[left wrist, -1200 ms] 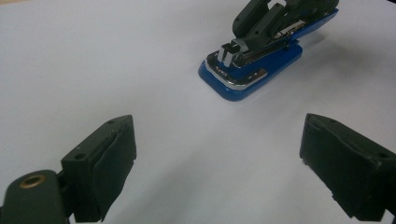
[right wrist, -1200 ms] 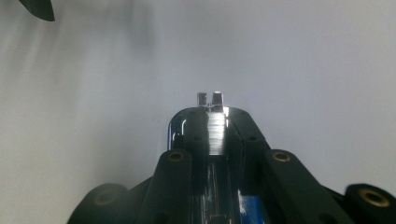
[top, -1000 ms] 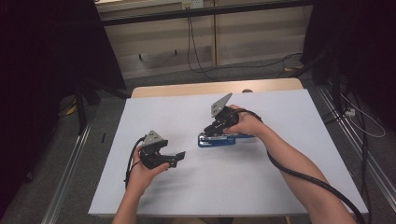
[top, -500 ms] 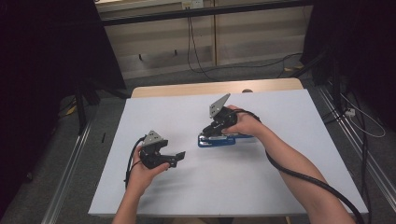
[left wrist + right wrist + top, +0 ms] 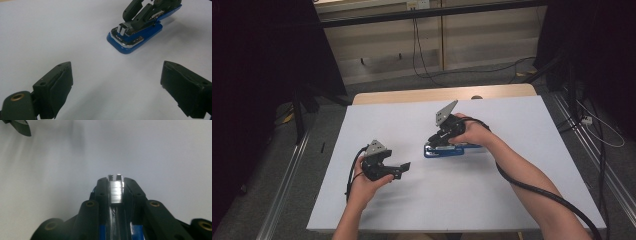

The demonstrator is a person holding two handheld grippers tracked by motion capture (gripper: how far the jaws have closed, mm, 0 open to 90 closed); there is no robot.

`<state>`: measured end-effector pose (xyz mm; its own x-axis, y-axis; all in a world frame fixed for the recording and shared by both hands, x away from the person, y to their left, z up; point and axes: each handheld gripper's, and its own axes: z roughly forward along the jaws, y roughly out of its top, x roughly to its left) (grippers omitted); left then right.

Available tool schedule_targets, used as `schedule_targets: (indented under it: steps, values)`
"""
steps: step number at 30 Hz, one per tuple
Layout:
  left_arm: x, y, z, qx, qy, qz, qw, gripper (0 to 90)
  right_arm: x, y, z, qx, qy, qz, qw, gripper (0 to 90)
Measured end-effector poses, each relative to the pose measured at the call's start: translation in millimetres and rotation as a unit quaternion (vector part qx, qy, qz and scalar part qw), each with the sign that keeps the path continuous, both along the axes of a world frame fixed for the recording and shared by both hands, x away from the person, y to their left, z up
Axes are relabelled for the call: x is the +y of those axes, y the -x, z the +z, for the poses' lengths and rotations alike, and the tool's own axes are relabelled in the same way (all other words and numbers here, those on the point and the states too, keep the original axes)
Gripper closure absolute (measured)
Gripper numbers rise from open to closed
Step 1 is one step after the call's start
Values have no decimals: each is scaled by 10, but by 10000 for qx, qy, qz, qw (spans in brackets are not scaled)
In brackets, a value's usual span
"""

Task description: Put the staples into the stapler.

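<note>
A blue stapler (image 5: pixel 447 152) lies flat at the middle of the white table (image 5: pixel 512 120). My right gripper (image 5: pixel 435 139) comes down on it from the right. Its jaws have just been opening a little, and the stapler's shiny staple rail (image 5: pixel 116 192) still sits tight between the two black fingers. In the left gripper view the stapler (image 5: pixel 136 40) lies ahead with the right gripper (image 5: pixel 140 13) on top of it. My left gripper (image 5: pixel 400 168) rests on the table to the stapler's left, jaws wide apart (image 5: pixel 116 85) over bare table.
The wooden far edge of the table (image 5: pixel 412 95) carries a small dark knob (image 5: pixel 477 97). Metal floor rails (image 5: pixel 282 190) run along both sides, and cables (image 5: pixel 592 125) lie on the floor to the right. The left gripper's jaw tip (image 5: pixel 21 127) appears in the right gripper view.
</note>
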<state>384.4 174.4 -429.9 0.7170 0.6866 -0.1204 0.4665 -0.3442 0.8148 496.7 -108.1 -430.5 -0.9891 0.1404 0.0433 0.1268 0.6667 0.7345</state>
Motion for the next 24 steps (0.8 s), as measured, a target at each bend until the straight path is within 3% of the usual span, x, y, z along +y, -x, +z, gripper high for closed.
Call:
schedule_targets:
  steps: [11,18,24]
  values:
    - [-8,-9,-5,-1,24,-3,10000,110,-130,43,48,26,-199,-338,9992,584]
    - [-25,-11,-3,0,13,-54,10000,110,-296,157,122,-74,-378,-760,9964,413]
    - [-21,-19,11,-44,25,-61,10000,110,-394,269,130,-31,-455,-954,9944,336]
